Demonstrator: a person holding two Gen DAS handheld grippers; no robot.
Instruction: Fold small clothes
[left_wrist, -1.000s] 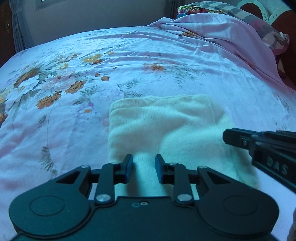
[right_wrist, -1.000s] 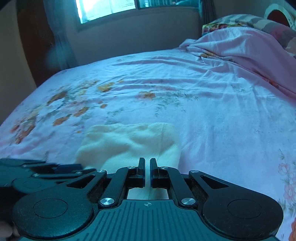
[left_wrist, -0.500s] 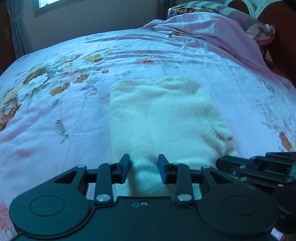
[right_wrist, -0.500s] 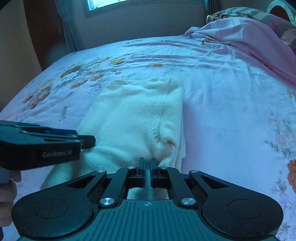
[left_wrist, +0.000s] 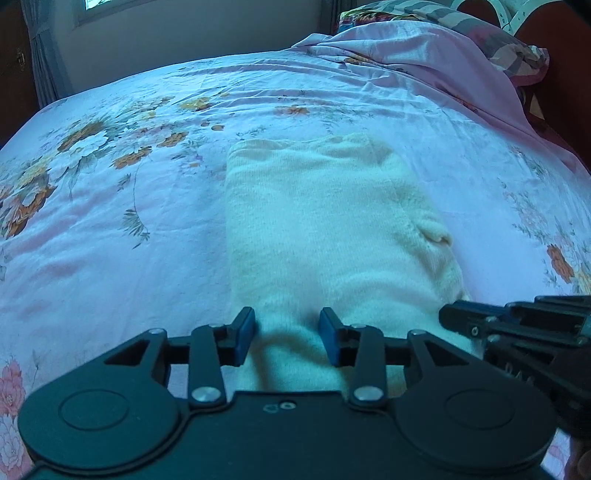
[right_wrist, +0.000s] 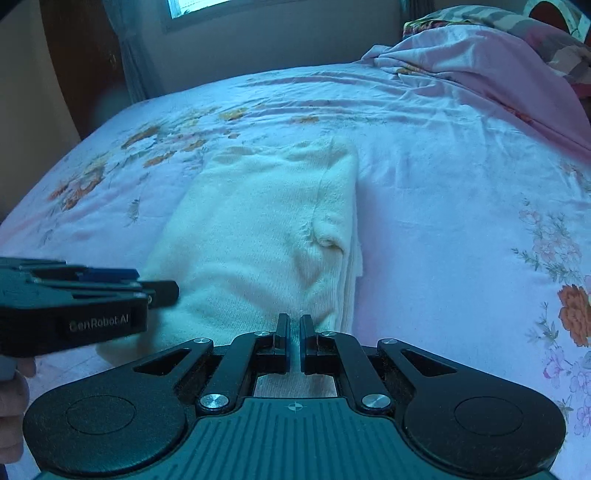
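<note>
Cream knit garment lies folded in a long strip mid-bed, on the floral bedsheet. Left tool gapes apart over the near hem, gripping nothing. Right tool is nearly together, apparently pinching the near right corner (contact partly hidden). Fabric looks soft, light, limp; likely to sag and slide. Best taken at both near corners, through all layers.

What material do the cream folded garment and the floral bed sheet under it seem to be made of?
The cream folded garment looks like a soft knit, perhaps cotton or wool: fine ribbed rows and a matte, slightly fuzzy surface show. The pink floral bed sheet looks like thin, smooth woven cloth, likely cotton or a blend: it has printed flowers, fine creases and a faint sheen.
</note>
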